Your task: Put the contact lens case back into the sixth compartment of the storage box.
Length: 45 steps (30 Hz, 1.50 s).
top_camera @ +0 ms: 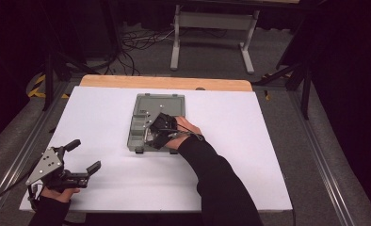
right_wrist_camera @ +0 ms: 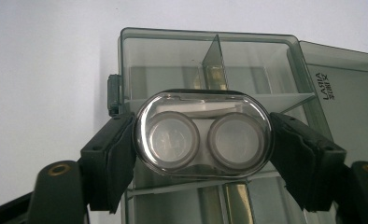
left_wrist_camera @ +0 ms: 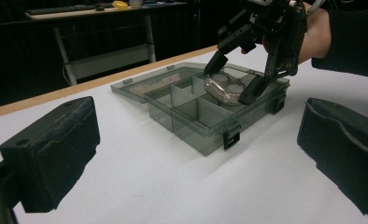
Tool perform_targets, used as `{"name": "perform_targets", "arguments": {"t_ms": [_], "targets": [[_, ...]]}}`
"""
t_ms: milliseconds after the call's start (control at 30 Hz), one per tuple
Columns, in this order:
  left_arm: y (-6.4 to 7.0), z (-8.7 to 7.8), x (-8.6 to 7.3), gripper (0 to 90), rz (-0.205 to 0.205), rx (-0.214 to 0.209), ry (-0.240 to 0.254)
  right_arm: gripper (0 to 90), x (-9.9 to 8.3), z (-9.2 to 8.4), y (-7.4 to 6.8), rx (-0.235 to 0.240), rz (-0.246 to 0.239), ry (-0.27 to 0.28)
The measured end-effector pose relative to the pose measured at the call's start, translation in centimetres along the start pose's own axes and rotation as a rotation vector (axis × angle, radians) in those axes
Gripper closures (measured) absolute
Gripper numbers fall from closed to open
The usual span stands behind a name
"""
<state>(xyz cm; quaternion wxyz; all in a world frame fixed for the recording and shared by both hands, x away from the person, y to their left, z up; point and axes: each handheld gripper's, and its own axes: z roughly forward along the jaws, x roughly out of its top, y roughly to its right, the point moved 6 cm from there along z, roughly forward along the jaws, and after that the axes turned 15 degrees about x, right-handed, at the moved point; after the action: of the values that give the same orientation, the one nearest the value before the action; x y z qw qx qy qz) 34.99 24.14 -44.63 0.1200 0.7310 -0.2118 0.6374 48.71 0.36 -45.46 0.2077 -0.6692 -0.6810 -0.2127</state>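
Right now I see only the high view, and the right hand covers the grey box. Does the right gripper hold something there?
Observer: Yes. The right gripper is shut on a clear oval contact lens case with two round wells; a jaw presses on each end.
Operator: Is the case already inside a compartment?
Observer: Not fully. In the left gripper view the case sits tilted at the rim of the compartment box, above the dividers.
Operator: Are the compartments free?
Observer: The ones seen in the left gripper view look empty.
Operator: And the left gripper?
Observer: The left gripper is open, with nothing between its jaws, and points at the box from the side.
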Motion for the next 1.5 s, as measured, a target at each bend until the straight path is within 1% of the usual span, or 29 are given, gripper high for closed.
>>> {"name": "perform_targets", "arguments": {"t_ms": [133,167,267,500,633,700,767,800,833,1033,1100,1133,1167,1233,1500], "targets": [[0.0,0.0,0.0,0.1,0.0,0.001,-0.001,25.4,0.0,0.0,0.0,0.005,0.002,0.005],[0.0,0.0,0.0,0.1,0.0,0.001,-0.001,23.6,0.0,0.0,0.0,0.015,0.011,0.013],[0.0,0.0,0.0,0.1,0.001,-0.002,-0.001,22.5,0.1,0.0,0.0,0.018,0.021,0.023],[0.0,0.0,0.0,0.1,0.0,0.001,0.003,19.6,0.2,-0.1,-0.1,0.024,0.021,0.038],[0.0,0.0,0.0,0.1,0.002,0.001,0.001,12.9,0.2,-0.4,0.0,0.026,0.029,0.058],[0.0,0.0,0.0,0.1,0.0,0.002,0.002,11.6,0.2,-0.5,0.0,0.023,0.032,0.064],[0.0,0.0,0.0,0.1,0.001,0.0,0.002,6.6,0.4,-0.9,0.1,0.019,0.037,0.088],[0.0,0.0,0.0,0.1,0.002,-0.002,-0.002,4.9,0.5,-1.1,0.1,0.016,0.035,0.104],[0.0,0.0,0.0,0.1,0.002,-0.002,-0.002,4.6,0.6,-1.3,0.0,0.013,0.036,0.108],[0.0,0.0,0.0,0.1,-0.001,-0.001,0.001,3.1,1.0,-2.3,-0.4,-0.005,0.019,0.134],[0.0,0.0,0.0,0.1,0.006,-0.002,-0.006,2.7,1.2,-2.8,-0.7,-0.01,0.014,0.149],[0.0,0.0,0.0,0.1,0.006,-0.002,-0.006,2.5,1.4,-3.3,-1.0,-0.016,0.005,0.161],[0.0,0.0,0.0,0.1,0.006,-0.002,-0.005,2.5,1.4,-3.3,-1.0,-0.016,0.005,0.161],[0.0,0.0,0.0,0.1,0.002,-0.003,-0.003,2.2,1.7,-3.8,-1.4,-0.021,-0.004,0.179],[0.0,0.1,0.0,0.1,0.0,0.001,0.001,1.5,2.3,-4.9,-2.5,-0.034,-0.028,0.194]]}}
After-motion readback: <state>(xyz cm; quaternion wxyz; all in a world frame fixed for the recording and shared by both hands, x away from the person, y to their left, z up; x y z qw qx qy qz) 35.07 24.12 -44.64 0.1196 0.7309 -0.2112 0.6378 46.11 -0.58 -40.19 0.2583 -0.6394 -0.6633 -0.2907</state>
